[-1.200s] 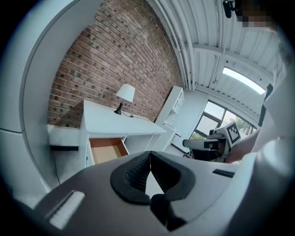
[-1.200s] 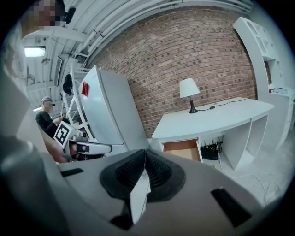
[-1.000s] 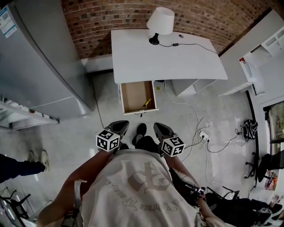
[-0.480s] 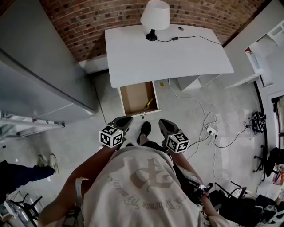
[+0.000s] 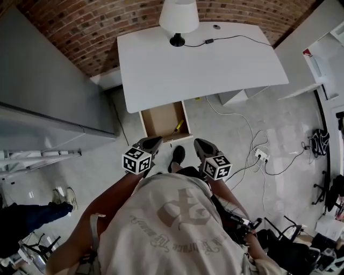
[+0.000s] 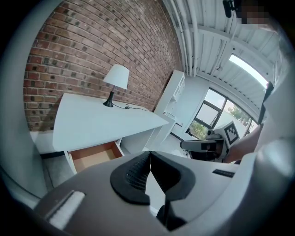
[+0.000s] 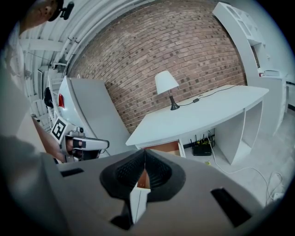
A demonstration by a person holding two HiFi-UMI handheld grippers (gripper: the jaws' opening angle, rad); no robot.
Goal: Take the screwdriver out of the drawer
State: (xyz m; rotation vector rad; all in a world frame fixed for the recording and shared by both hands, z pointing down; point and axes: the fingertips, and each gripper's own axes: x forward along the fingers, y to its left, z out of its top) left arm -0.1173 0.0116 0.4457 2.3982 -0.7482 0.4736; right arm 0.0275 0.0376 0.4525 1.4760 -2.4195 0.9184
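The screwdriver [image 5: 178,127], yellow-handled, lies at the front right of the open brown drawer [image 5: 159,120] under the white desk [image 5: 199,59]. Both grippers are held out in front of me, just short of the drawer's front edge. My left gripper [image 5: 152,142] is shut and empty; its pads meet in the left gripper view, with the drawer [image 6: 92,156] ahead to the left. My right gripper [image 5: 201,144] is also shut with nothing held. In the right gripper view the drawer [image 7: 167,148] shows just behind the closed jaws. The screwdriver shows in neither gripper view.
A white lamp [image 5: 179,16] and its cable sit at the desk's back edge by the brick wall. A tall grey cabinet [image 5: 48,91] stands left of the drawer. A power strip [image 5: 262,156] and cables lie on the floor to the right. Another person's legs [image 5: 27,215] stand at the far left.
I have stepped toward the desk. Both grippers have come nearer the drawer's front edge. Their jaws have stayed shut.
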